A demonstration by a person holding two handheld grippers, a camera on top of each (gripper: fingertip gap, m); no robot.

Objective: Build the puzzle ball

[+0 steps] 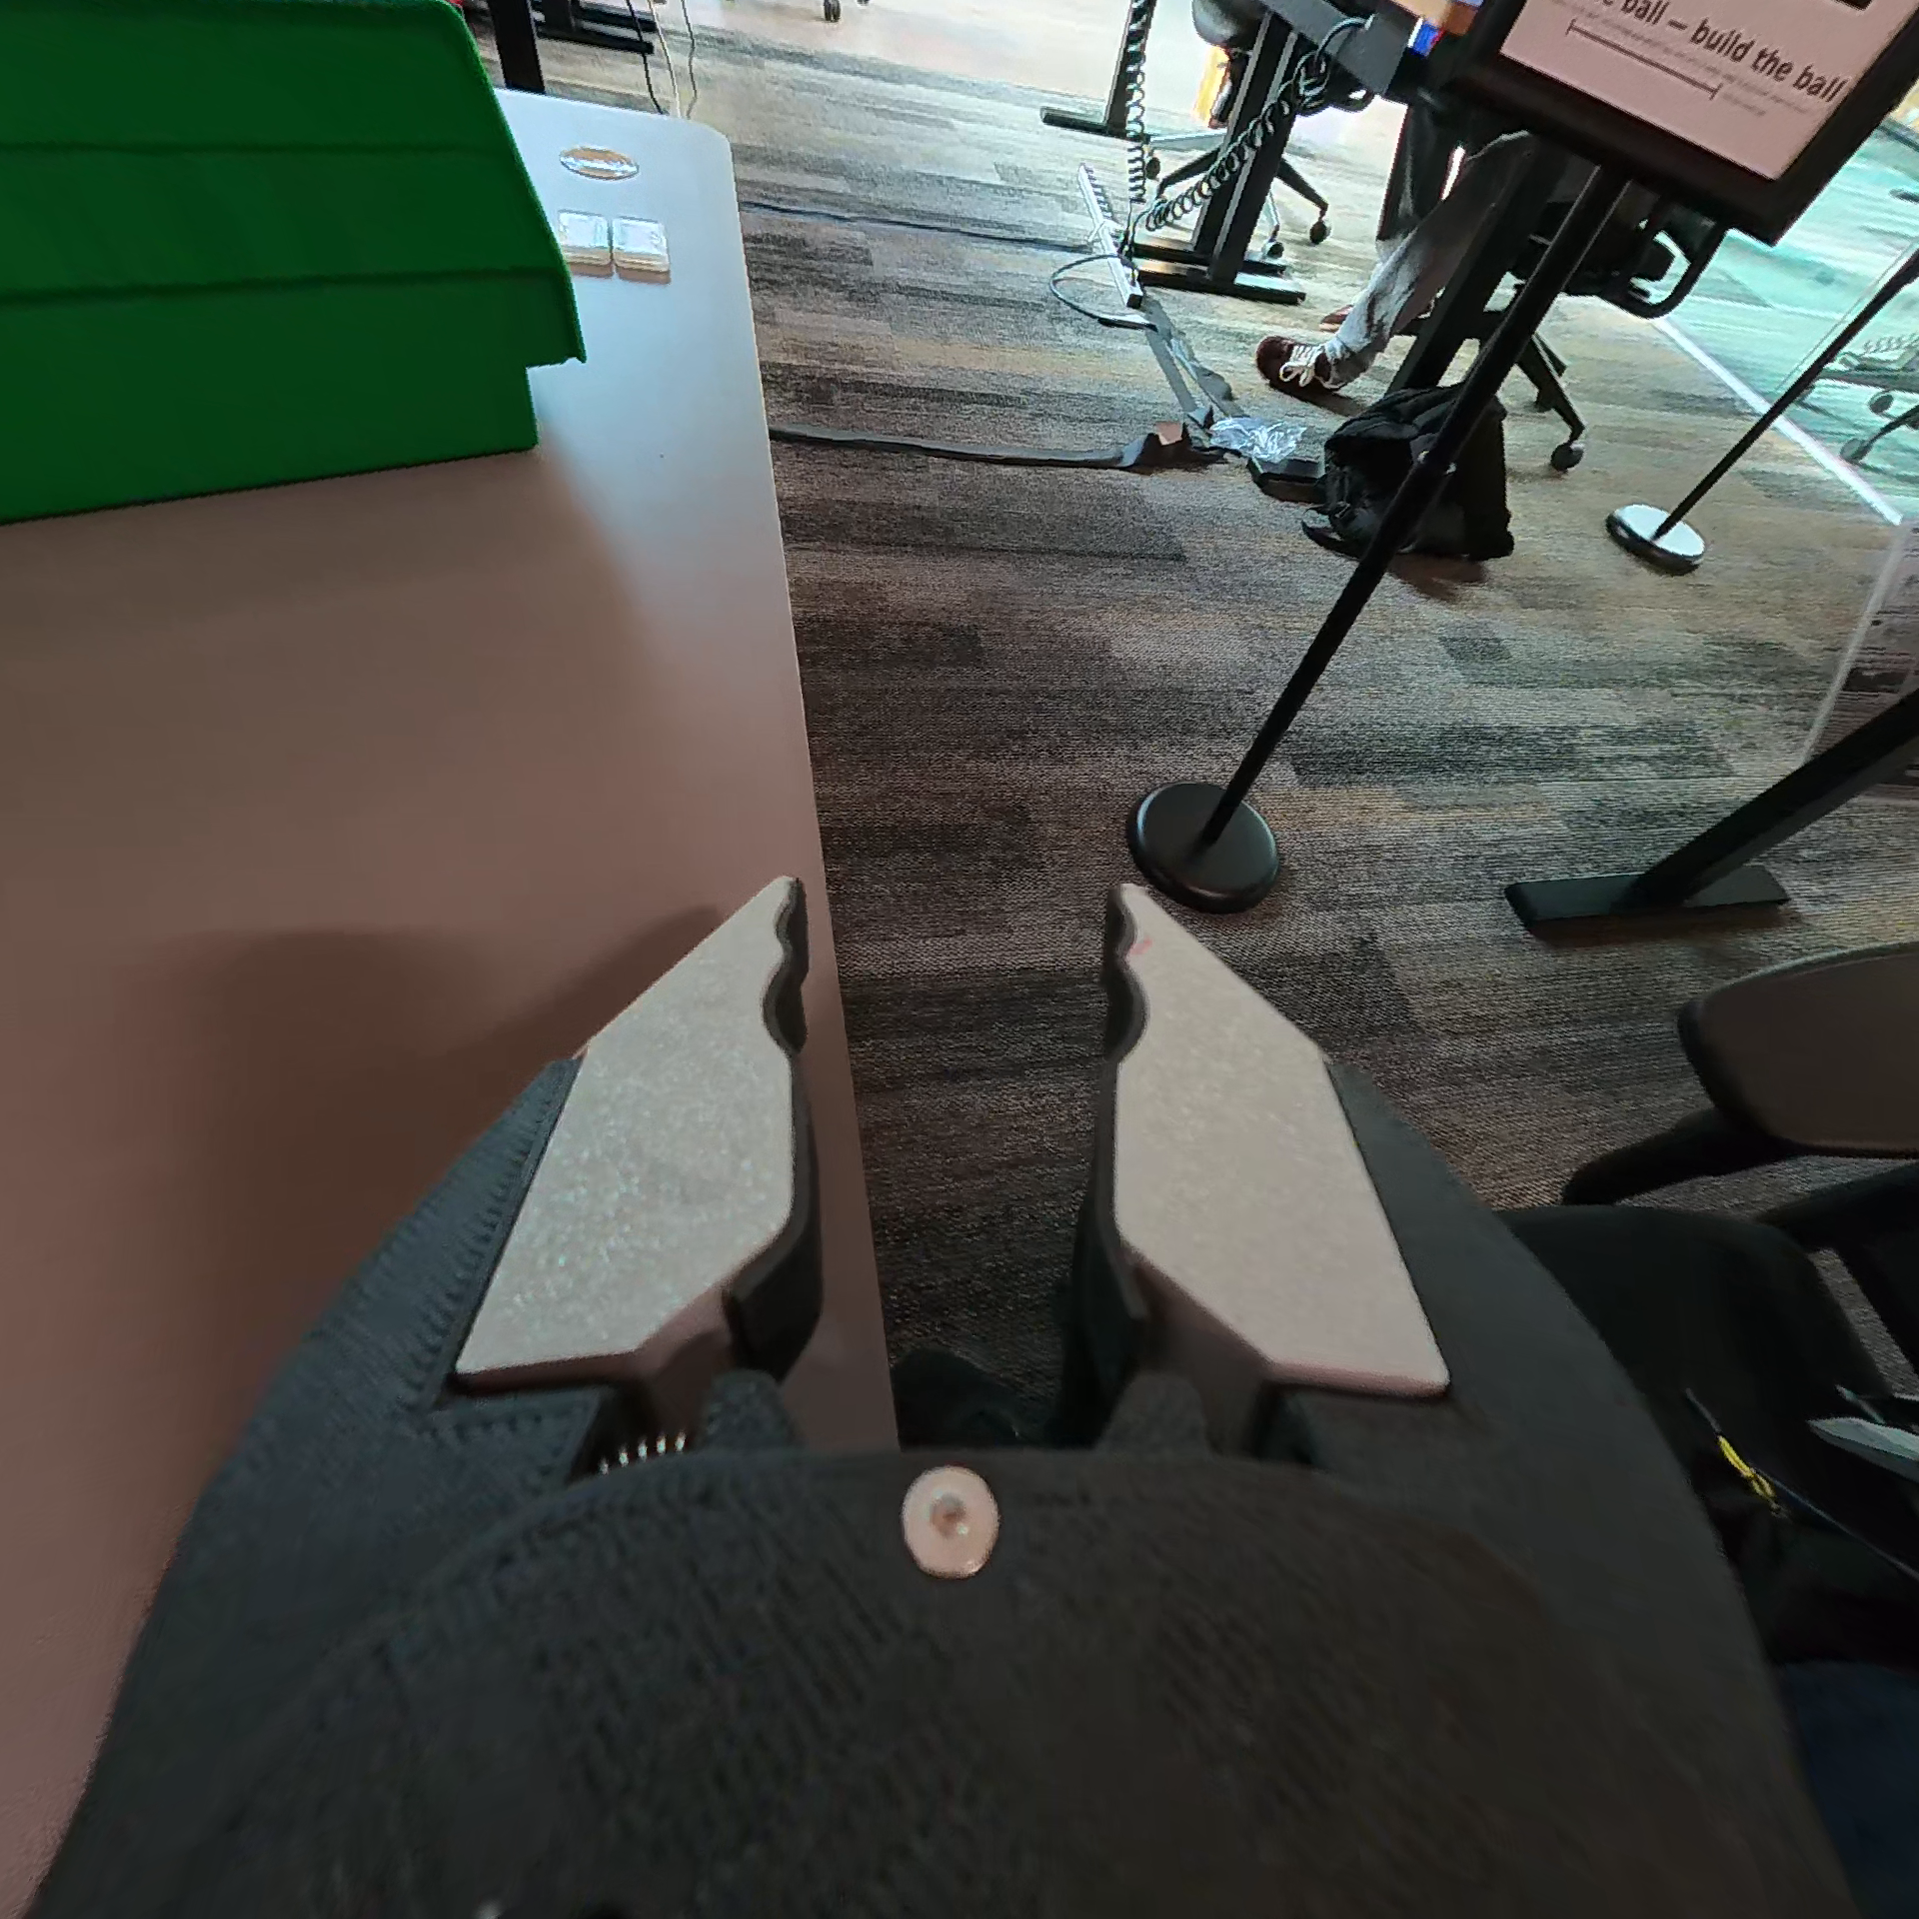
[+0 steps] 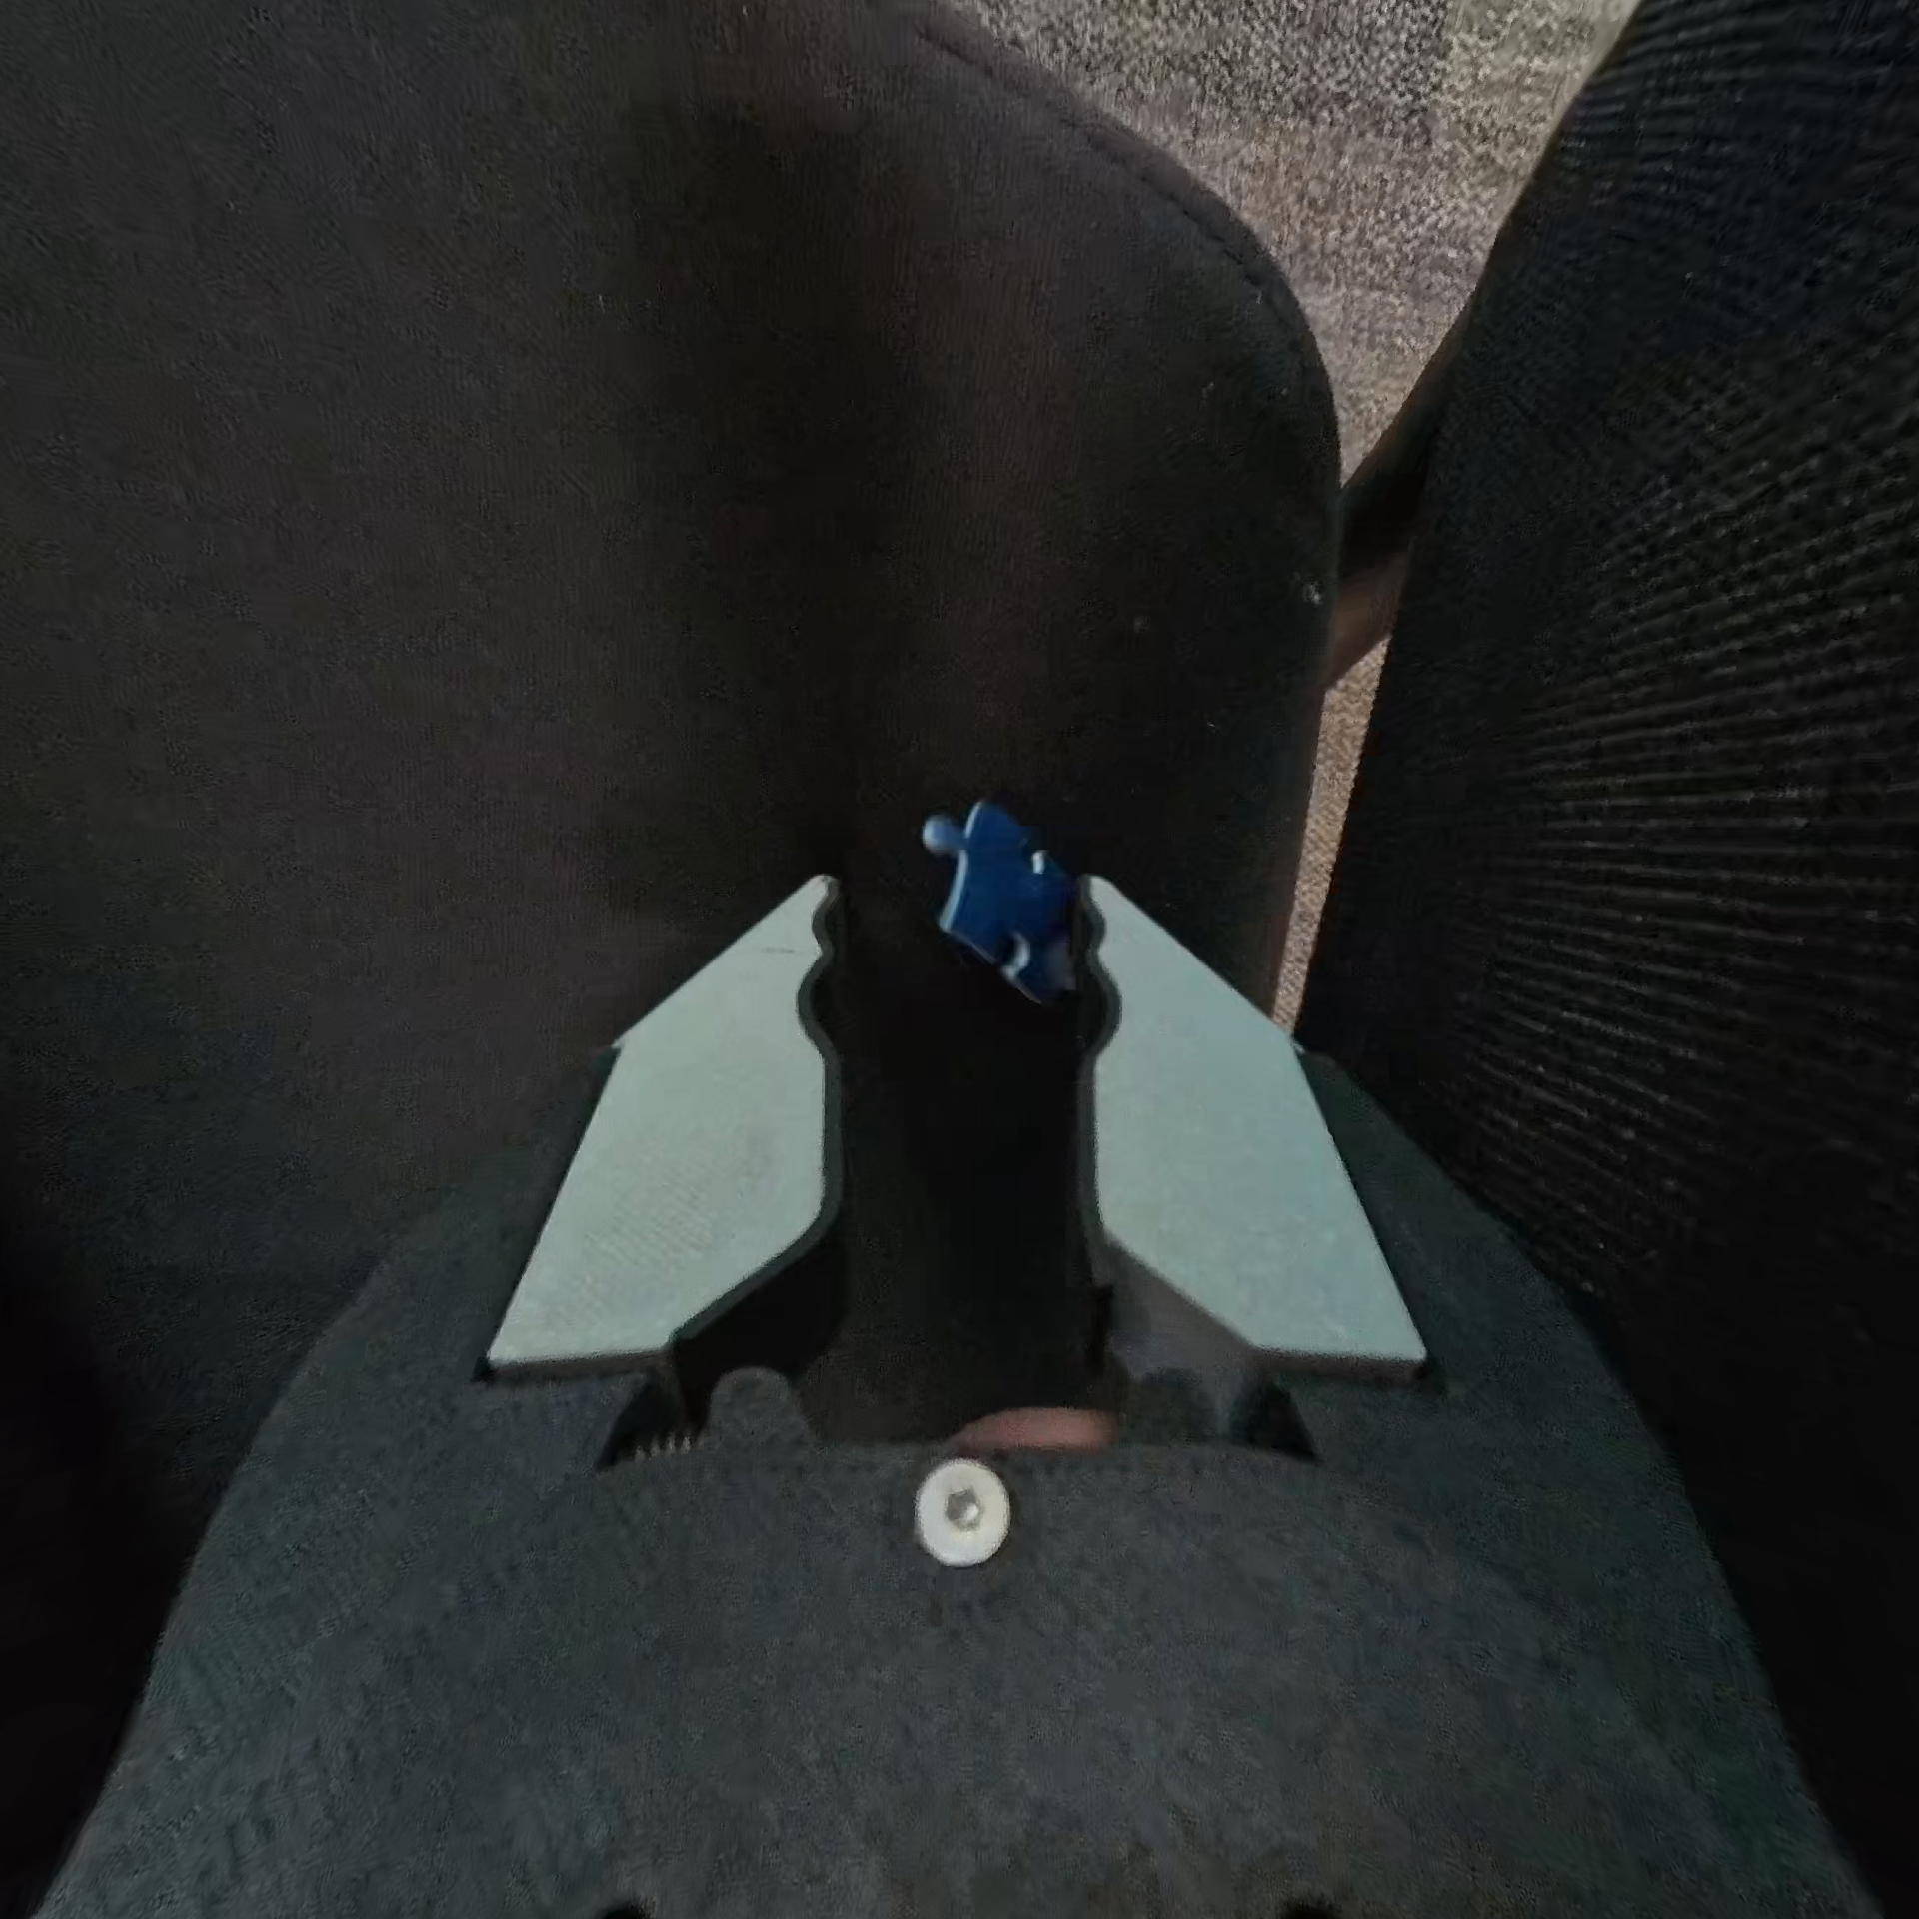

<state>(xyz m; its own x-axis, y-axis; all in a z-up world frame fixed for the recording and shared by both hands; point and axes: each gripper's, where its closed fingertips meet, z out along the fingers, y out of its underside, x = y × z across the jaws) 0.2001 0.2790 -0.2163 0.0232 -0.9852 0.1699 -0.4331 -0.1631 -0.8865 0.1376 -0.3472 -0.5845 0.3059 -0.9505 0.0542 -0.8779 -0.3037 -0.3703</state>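
A small dark blue puzzle piece (image 2: 997, 893) lies on black cloth (image 2: 519, 519) in the right wrist view. It sits between the tips of my right gripper (image 2: 957, 891), close against the right finger. The jaws stand wide apart and do not clamp it. My left gripper (image 1: 955, 898) is open and empty, held over the right edge of the brown table (image 1: 415, 727); its left finger is above the tabletop and its right finger is above the carpet. No puzzle ball shows in either view.
Green bins (image 1: 260, 260) stand at the table's far left, with two small white blocks (image 1: 613, 244) beside them. On the carpet are a black stanchion base (image 1: 1205, 846), a sign stand (image 1: 1703, 93), a seated person's leg (image 1: 1381, 291) and a black chair (image 1: 1817, 1038). Black mesh (image 2: 1661, 727) rises to the right. There is about 75 centimeters between the tips of the two grippers.
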